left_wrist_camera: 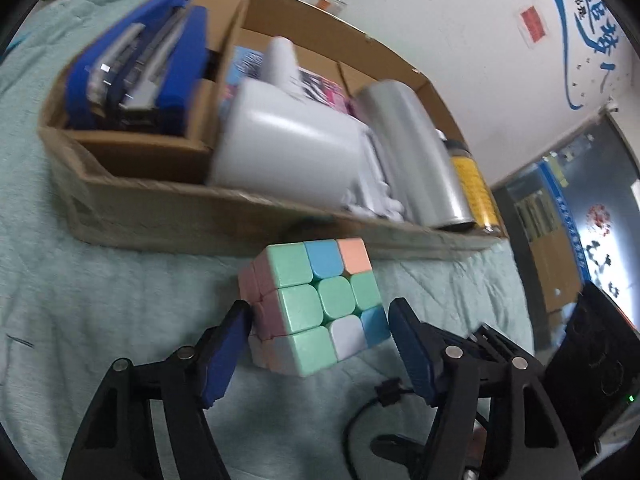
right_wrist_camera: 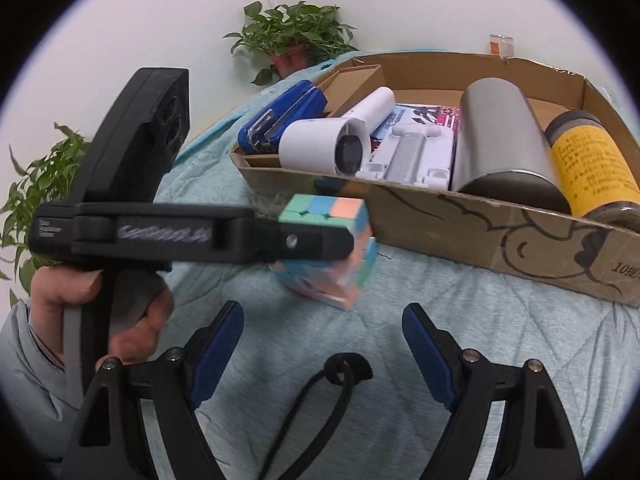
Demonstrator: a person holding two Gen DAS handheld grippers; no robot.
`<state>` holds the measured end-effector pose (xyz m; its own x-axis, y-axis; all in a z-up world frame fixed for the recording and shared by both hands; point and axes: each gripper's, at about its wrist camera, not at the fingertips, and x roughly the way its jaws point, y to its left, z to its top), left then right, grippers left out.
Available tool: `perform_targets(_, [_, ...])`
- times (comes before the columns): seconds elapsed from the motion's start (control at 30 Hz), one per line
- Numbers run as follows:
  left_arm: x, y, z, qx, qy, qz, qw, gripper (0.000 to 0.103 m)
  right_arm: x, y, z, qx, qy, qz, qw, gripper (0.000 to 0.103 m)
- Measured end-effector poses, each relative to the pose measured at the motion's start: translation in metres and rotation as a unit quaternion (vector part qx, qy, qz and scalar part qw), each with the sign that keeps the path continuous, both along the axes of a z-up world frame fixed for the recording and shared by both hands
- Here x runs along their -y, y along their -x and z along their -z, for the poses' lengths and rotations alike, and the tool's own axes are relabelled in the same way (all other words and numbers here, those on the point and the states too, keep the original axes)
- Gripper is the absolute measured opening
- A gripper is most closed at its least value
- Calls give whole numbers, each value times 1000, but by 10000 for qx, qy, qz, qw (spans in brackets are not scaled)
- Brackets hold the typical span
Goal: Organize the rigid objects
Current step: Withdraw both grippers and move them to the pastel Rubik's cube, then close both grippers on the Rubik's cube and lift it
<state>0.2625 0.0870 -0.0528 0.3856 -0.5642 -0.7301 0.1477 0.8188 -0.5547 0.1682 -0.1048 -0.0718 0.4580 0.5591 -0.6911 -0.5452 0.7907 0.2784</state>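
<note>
Teal quilt (right_wrist_camera: 440, 320), cardboard tray (right_wrist_camera: 480, 232) (filled), 1 pastel cube (right_wrist_camera: 320, 208)

A pale teal quilted cover (right_wrist_camera: 460, 320) lies under everything — stitched in a diamond pattern and slightly rumpled. Behind it stands a white wall (right_wrist_camera: 160, 20). Two leafy green plants show in the right wrist view: one in a reddish pot (right_wrist_camera: 290, 36) at the far edge of the cover, another (right_wrist_camera: 40, 188) at the left rim of the picture. In the left wrist view the wall carries a blue curved graphic with lettering (left_wrist_camera: 576, 28) and a small red label (left_wrist_camera: 534, 24). To the right a dark notice board (left_wrist_camera: 568, 208) holds posters — their text is too blurred to read.
</note>
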Motion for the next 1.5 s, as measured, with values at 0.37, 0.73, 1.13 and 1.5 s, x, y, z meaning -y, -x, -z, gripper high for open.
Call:
perform_targets(0.37, [0, -3, 7, -154, 243, -370, 9989, 69, -14, -30, 8, -12, 358, -708, 9968, 54])
perform_targets(0.73, [-14, -7, 8, -183, 339, -451, 9982, 66, -31, -32, 24, -131, 571, -514, 9970, 47])
perform_targets(1.13, [-5, 17, -81, 844, -45, -421, 9955, 65, -23, -4, -44, 820, 453, -371, 9949, 46])
perform_targets(1.5, [-11, -58, -155, 1430, -356, -179, 9889, 65, -20, -71, -104, 1446, 610, -329, 9871, 46])
